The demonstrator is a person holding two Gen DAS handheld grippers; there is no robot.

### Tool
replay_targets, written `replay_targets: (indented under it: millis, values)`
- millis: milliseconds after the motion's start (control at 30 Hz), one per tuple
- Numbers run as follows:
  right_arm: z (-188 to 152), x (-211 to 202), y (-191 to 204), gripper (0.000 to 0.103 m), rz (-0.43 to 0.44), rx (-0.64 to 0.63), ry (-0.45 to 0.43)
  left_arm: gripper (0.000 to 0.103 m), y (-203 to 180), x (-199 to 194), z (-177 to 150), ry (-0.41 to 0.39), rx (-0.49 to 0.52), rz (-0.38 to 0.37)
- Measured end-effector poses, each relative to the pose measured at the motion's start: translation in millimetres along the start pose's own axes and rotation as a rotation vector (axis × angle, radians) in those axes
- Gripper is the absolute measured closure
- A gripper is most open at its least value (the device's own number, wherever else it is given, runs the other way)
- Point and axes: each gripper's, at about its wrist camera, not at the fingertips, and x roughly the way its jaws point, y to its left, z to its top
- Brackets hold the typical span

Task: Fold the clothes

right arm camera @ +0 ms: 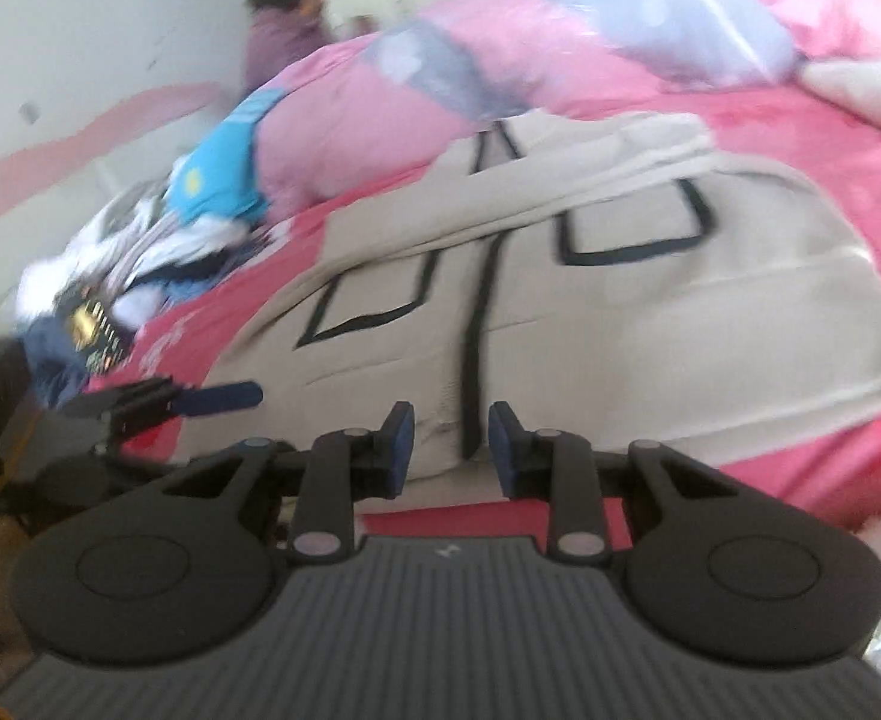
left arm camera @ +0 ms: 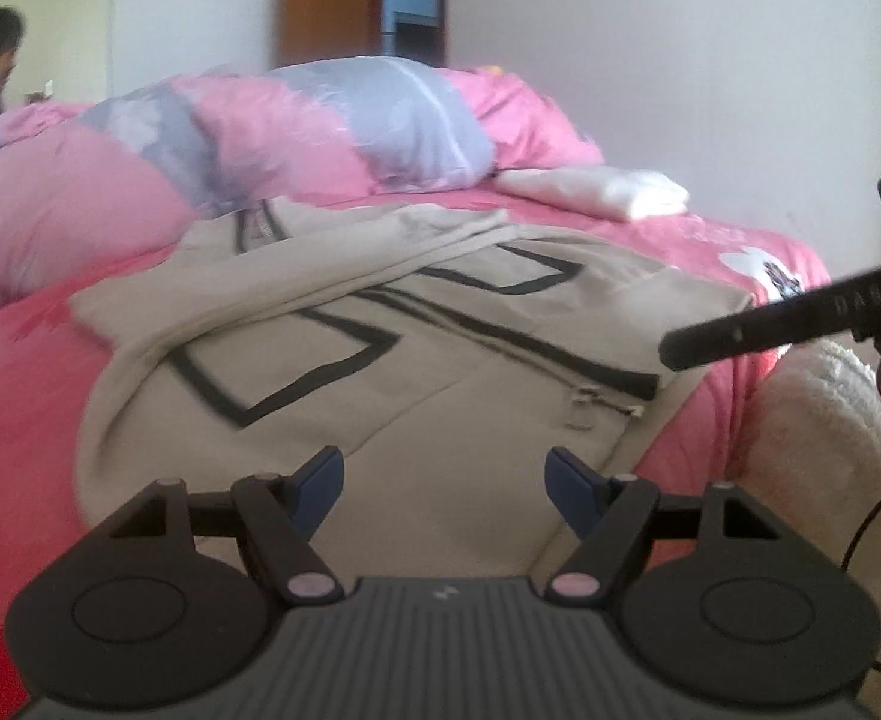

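The beige zip jacket [left arm camera: 380, 324] lies partly folded, one sleeve across its front, near the bed's [left arm camera: 20, 396] edge; my left gripper [left arm camera: 443, 480] and right gripper [right arm camera: 449, 441] hang released over its hem, and a heap of clothes [right arm camera: 140, 264] waits at the far side.

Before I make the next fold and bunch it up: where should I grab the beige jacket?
Probably the near hem of the beige jacket, one gripper on each side of the black zipper, coming low from the bed's near edge. It lies flat, front up, and the open right gripper already straddles the zipper's end there.
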Motion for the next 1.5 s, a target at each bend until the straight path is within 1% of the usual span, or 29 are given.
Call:
replay_targets:
  millis: [67,100,200,267,300,400,433,567,667,700,767,800,900,933,1000,1067,1133,1200,1267,1333,1400,1500]
  values:
    - [-1,-1,-14,0.077,-0.008,0.076,-0.002,0.028,-12,6,3,0.002,0.046,-0.016]
    - [-3,0,-19,0.076,0.002,0.116,-0.001,0.030,-18,8,4,0.003,0.077,-0.022]
    - [-7,6,-29,0.076,0.033,0.200,0.010,0.040,-40,18,5,0.018,0.193,-0.032]
    - [-9,11,-32,0.076,0.054,0.244,0.021,0.045,-49,25,4,0.031,0.238,-0.029]
    - [-11,14,-34,0.076,0.065,0.266,0.027,0.050,-54,29,4,0.037,0.259,-0.027]
    - [-13,20,-38,0.076,0.095,0.322,0.038,0.054,-61,36,6,0.041,0.288,-0.019]
    - [-14,22,-38,0.076,0.103,0.335,0.038,0.058,-62,38,7,0.041,0.290,-0.022]
    - [-13,26,-49,0.076,0.120,0.387,0.006,0.064,-66,42,11,0.048,0.307,-0.022]
    - [-12,32,-56,0.076,0.150,0.434,-0.008,0.064,-73,44,10,0.045,0.345,-0.010]
    - [-11,33,-57,0.079,0.153,0.436,-0.015,0.064,-76,44,10,0.043,0.357,-0.006]
    - [-10,35,-59,0.090,0.157,0.440,-0.029,0.061,-80,44,9,0.037,0.381,0.006]
    - [-9,34,-60,0.100,0.161,0.444,-0.046,0.059,-83,45,8,0.035,0.392,0.016]
    - [-5,28,-67,0.103,0.175,0.473,-0.116,0.058,-85,47,9,0.037,0.397,0.021]
    - [-4,26,-70,0.103,0.171,0.480,-0.139,0.058,-85,48,9,0.038,0.398,0.023]
    - [-2,25,-76,0.103,0.168,0.498,-0.152,0.058,-87,49,10,0.039,0.401,0.026]
    - [-3,25,-81,0.101,0.203,0.524,-0.127,0.058,-88,50,11,0.039,0.404,0.029]
    - [-6,26,-82,0.099,0.249,0.562,-0.078,0.058,-89,51,11,0.036,0.403,0.031]
    - [-11,26,-81,0.098,0.266,0.578,-0.042,0.057,-88,52,11,0.033,0.397,0.034]
    - [-17,27,-82,0.096,0.265,0.608,-0.005,0.057,-86,52,11,0.032,0.379,0.031]
    - [-26,31,-84,0.090,0.294,0.667,0.036,0.056,-84,51,11,0.031,0.363,0.030]
    - [-32,36,-86,0.085,0.325,0.715,0.056,0.057,-84,50,11,0.026,0.357,0.035]
    - [-37,43,-86,0.083,0.345,0.751,0.075,0.058,-84,48,11,0.022,0.355,0.035]
